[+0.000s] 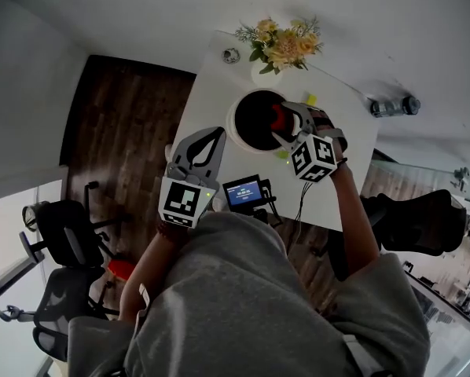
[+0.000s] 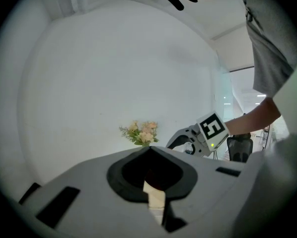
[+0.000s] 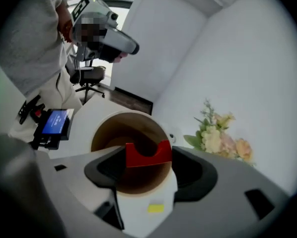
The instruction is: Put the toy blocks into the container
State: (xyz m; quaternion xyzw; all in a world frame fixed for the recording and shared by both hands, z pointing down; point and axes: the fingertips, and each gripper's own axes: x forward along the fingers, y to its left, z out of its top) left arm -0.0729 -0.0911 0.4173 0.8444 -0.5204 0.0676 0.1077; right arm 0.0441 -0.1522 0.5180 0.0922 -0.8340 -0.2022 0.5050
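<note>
A big white table holds a round white container with a dark inside. The right gripper hangs over its open top, squeezing a red toy block with a curved notch between its jaws. The left gripper is just beside the container, its jaw tips pinched together.

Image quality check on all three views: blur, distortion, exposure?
Head view: strong wide-angle warp, table in focus. Left gripper view: dark vignetted corners, wall flat white, near jaws soft. Right gripper view: red block fairly sharp, flowers blurred.
</note>
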